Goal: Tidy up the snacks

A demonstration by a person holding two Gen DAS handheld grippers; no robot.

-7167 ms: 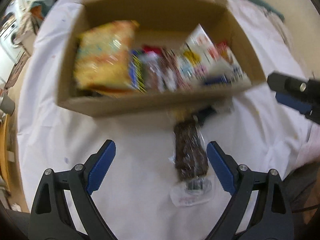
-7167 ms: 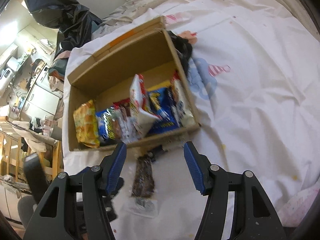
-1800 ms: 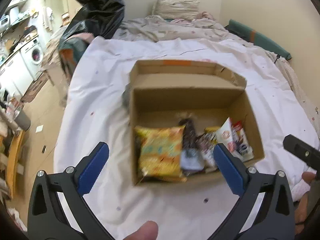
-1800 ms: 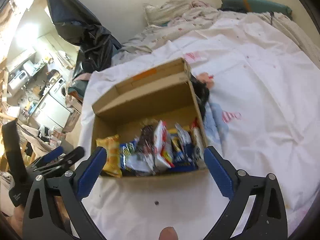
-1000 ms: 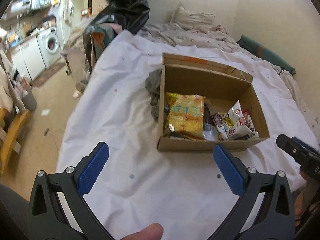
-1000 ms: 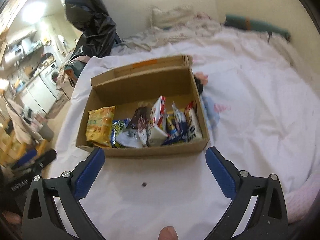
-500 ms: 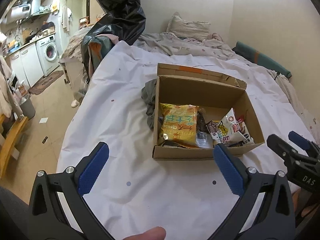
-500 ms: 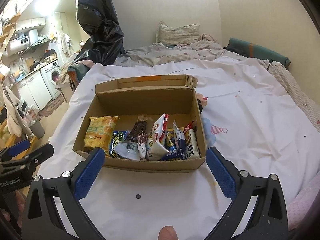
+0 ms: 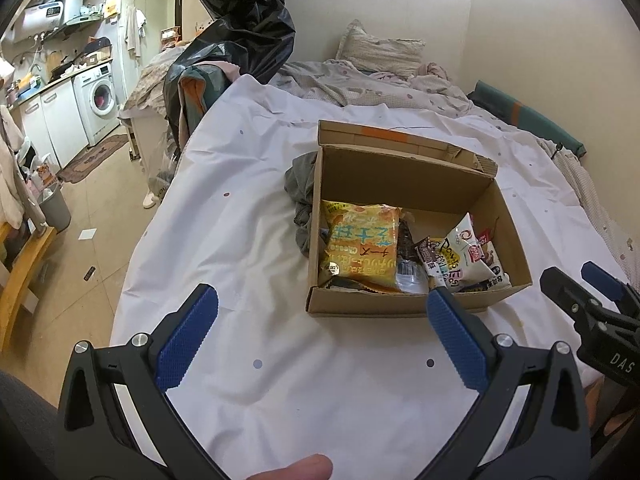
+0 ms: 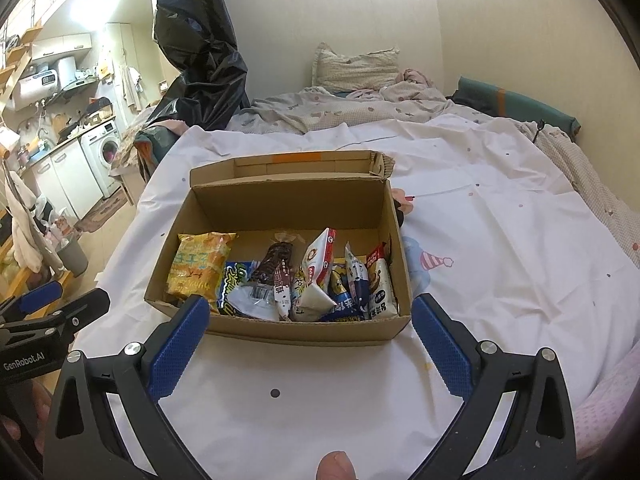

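An open cardboard box (image 10: 304, 204) (image 9: 404, 184) sits on the white bed sheet (image 10: 480, 240). Several snack packets stand in a row along its near side: a yellow chip bag (image 10: 200, 264) (image 9: 362, 248), a dark chocolate bar (image 10: 276, 264), a white packet (image 10: 318, 268) (image 9: 460, 256) and others. My left gripper (image 9: 320, 300) is open, held back from the box over bare sheet. My right gripper (image 10: 310, 312) is open too, just short of the box's near wall. Each gripper shows at the edge of the other's view: the right gripper (image 9: 580, 284), the left gripper (image 10: 60, 300).
A grey cloth (image 9: 302, 196) lies against the box's left wall. A black plastic bag (image 10: 200, 52) hangs at the far left; a pillow (image 10: 356, 66) and rumpled bedding lie behind. The bed's left edge drops to a floor with a washing machine (image 9: 100, 100). A fingertip (image 10: 336, 466) shows at the bottom.
The chocolate bar that lay on the sheet in front of the box now stands inside it. Both grippers have drawn back and up from the box and stay open.
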